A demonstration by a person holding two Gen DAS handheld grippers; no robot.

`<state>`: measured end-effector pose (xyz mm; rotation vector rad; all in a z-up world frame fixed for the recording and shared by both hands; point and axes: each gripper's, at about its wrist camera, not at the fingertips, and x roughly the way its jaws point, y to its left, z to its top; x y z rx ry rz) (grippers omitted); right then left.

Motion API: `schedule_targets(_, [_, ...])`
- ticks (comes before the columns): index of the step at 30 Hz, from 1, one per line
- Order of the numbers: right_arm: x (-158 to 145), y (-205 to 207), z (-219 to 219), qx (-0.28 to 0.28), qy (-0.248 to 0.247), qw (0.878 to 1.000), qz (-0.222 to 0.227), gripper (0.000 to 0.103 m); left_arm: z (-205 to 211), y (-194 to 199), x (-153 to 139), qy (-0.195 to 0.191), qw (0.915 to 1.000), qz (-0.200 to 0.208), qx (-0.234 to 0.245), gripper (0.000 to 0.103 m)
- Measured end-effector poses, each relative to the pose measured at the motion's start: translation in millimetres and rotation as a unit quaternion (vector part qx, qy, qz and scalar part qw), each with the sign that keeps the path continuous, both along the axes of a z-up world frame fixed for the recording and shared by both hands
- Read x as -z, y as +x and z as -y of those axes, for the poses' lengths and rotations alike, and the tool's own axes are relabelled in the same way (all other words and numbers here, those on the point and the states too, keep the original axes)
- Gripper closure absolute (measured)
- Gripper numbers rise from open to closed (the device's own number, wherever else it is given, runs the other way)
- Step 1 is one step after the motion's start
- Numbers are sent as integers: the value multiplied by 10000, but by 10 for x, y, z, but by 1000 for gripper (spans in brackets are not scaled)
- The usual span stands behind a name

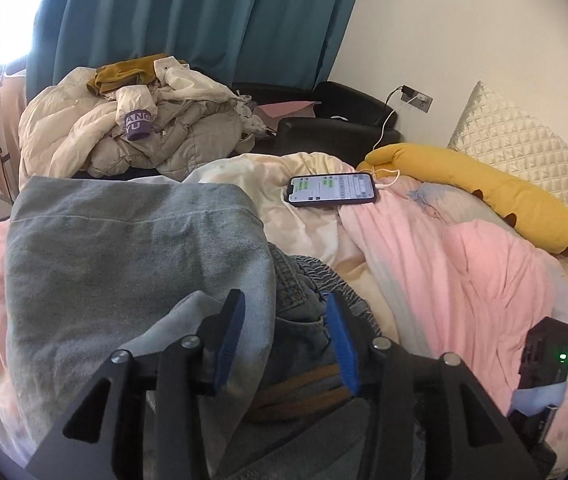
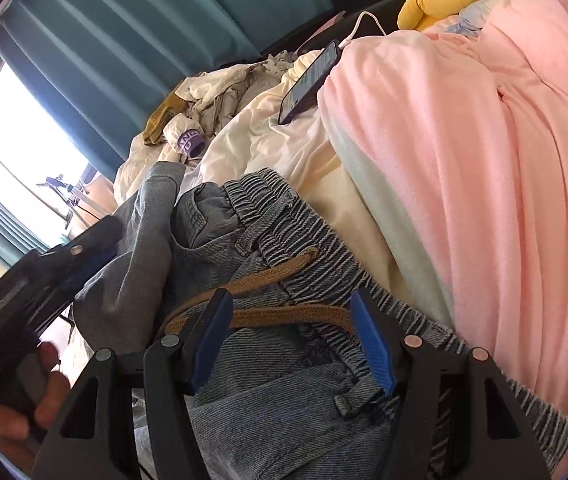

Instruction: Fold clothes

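Note:
Blue-grey jeans (image 2: 284,380) with an elastic waistband (image 2: 304,240) and a brown drawstring (image 2: 268,312) lie on the bed, one leg folded back (image 1: 124,264). My left gripper (image 1: 284,312) is open, its blue pads either side of the denim near the waistband (image 1: 304,308). My right gripper (image 2: 292,320) is open, hovering over the waistband and drawstring. The left gripper also shows in the right wrist view (image 2: 44,280), held by a hand at the left of the jeans.
A pink blanket (image 1: 464,272) covers the bed on the right. A phone (image 1: 332,189) on a charging cable lies beyond the jeans. A yellow plush (image 1: 484,184) lies by the headboard. A pile of pale jackets (image 1: 132,128) sits before teal curtains (image 1: 204,20).

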<state>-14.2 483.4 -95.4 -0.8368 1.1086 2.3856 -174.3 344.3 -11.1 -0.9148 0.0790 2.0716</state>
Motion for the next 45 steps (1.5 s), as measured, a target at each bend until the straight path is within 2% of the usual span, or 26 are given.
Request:
schedule_targets(4, [-41, 30, 22, -6, -20, 10000, -25, 41, 502, 105, -57, 604, 9969, 438, -248, 57])
schedule_targets(6, [-71, 49, 41, -28, -39, 10000, -56, 41, 815, 103, -5, 953, 9911, 820, -436, 57])
schedule_targets(8, [-105, 61, 73, -62, -18, 9999, -78, 41, 1147, 55, 104, 1258, 9813, 1254, -735, 57])
schedule_targets(10, [-134, 71, 105, -83, 16, 9999, -93, 41, 1488, -9, 250, 1631, 9668, 1632, -1096, 57])
schedule_targets(12, [-151, 74, 128, -108, 18, 9999, -93, 41, 1785, -86, 430, 2029, 9463, 2057, -1449, 58])
schedule_targets(16, [-152, 85, 151, -139, -75, 9998, -106, 41, 2124, -245, 851, 2876, 8935, 2940, -1802, 58])
schedule_targets(19, [-112, 86, 148, -152, -218, 9996, -95, 41, 2166, -280, 1073, 3215, 8703, 3108, -2067, 58])
schedule_targets(21, [-69, 69, 143, -161, -245, 9996, -19, 41, 2150, -296, 1161, 3376, 8607, 3148, -2145, 58])
schedule_targets(26, [-29, 39, 145, -148, -244, 9996, 19, 41, 2175, -378, 1255, 3347, 8573, 3091, -2396, 58])
schedule_targets(28, [-11, 22, 146, -160, -249, 9995, 51, 41, 2213, -390, 1284, 3482, 8486, 3126, -2467, 58])
schedule_targets(30, [1, 20, 141, -157, -269, 9995, 55, 40, 2192, -389, 1298, 3404, 8507, 3155, -2469, 58])
schedule_targets(34, [6, 24, 139, -153, -277, 9995, 32, 40, 2249, -431, 1268, 3585, 8451, 3047, -2538, 58])
schedule_targets(41, [9, 21, 138, -162, -330, 9993, 41, 39, 2346, -497, 1067, 4080, 8419, 2392, -2599, 58])
schedule_targets(44, [16, 23, 132, -165, -352, 9992, 46, 39, 2335, -592, 998, 3968, 8510, 2197, -2648, 58])
schedule_targets(45, [20, 21, 129, -159, -363, 9992, 48, 39, 2330, -634, 1027, 3925, 8504, 2251, -2686, 58])
